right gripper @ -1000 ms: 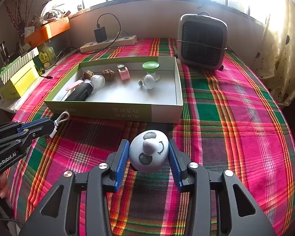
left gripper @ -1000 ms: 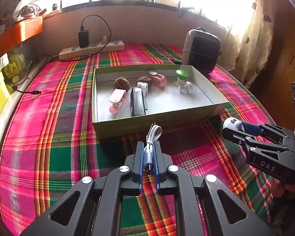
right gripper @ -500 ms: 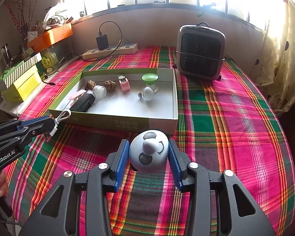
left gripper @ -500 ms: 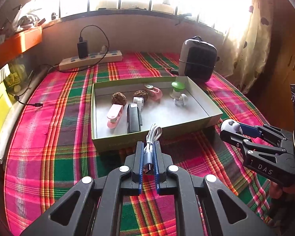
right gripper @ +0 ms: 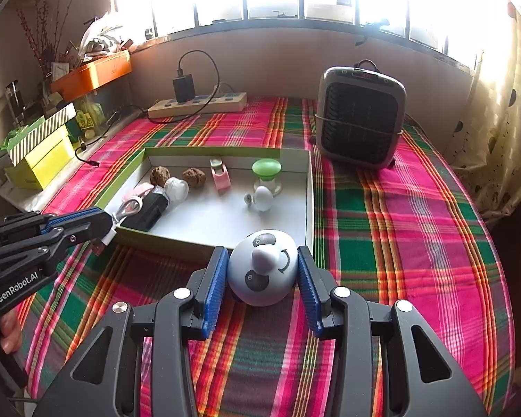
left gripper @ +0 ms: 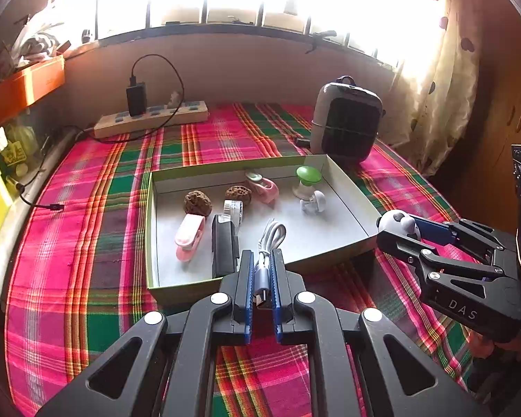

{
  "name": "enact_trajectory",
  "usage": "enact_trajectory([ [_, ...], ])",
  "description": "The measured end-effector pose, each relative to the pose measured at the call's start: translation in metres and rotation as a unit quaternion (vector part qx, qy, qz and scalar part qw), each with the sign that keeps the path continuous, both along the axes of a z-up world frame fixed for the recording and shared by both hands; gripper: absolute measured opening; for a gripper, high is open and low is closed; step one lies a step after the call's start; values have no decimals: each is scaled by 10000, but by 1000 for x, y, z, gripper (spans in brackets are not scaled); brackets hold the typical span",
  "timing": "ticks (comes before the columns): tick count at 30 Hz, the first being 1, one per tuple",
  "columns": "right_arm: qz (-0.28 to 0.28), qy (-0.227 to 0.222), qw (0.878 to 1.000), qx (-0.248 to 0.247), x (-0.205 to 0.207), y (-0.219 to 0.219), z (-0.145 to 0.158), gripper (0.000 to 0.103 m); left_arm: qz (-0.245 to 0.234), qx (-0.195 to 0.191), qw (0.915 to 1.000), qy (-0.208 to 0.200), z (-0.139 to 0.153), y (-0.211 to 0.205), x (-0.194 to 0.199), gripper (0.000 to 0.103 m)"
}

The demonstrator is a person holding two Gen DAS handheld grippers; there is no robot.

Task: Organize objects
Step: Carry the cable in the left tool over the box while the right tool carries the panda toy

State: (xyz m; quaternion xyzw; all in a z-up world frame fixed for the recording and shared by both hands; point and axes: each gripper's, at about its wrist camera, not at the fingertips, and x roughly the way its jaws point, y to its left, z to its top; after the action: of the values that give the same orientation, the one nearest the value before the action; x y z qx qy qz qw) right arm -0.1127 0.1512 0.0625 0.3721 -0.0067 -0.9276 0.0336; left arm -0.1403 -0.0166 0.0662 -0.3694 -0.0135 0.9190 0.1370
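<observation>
Two hand-held grippers hover at the near wall of a shallow green cardboard box (right gripper: 297,153) with a pale floor, set on a desk (right gripper: 399,226) covered in pink-and-green plaid cloth. The left gripper (left gripper: 260,288), its blue pads (left gripper: 247,278) pinched almost together, holds a coiled white USB cable (left gripper: 269,243) whose loop pokes out over the box's near edge. The right gripper (right gripper: 262,278), jaws roughly half apart, clamps a round white panda-faced toy (right gripper: 263,271) just outside the box's near right corner.

Inside the box lie two brown walnuts (left gripper: 198,203), two pink clips (left gripper: 189,236), a black rectangular case (left gripper: 223,243), a small white roll (left gripper: 233,208) and a green-capped white stand (left gripper: 308,180); the floor toward the box's right half is bare.

Judged from this, the step in hand is carrying both items over the wall and setting them down. It would go best by lifting each clear of the cardboard rim, lowering the toy onto the bare right half of the box, laying the cable beside the black case, and loosening the grip only once each item rests on the floor
</observation>
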Motion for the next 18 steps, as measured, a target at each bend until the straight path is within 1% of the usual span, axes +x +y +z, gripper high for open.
enact_trajectory([
  [10, 40, -21, 10000, -2, -30, 3, 1, 41, 22, 65, 10000, 45, 5, 5, -28, 8],
  [18, 78, -88, 9999, 20, -46, 4, -3, 41, 31, 87, 10000, -3, 3, 9, -44, 8],
])
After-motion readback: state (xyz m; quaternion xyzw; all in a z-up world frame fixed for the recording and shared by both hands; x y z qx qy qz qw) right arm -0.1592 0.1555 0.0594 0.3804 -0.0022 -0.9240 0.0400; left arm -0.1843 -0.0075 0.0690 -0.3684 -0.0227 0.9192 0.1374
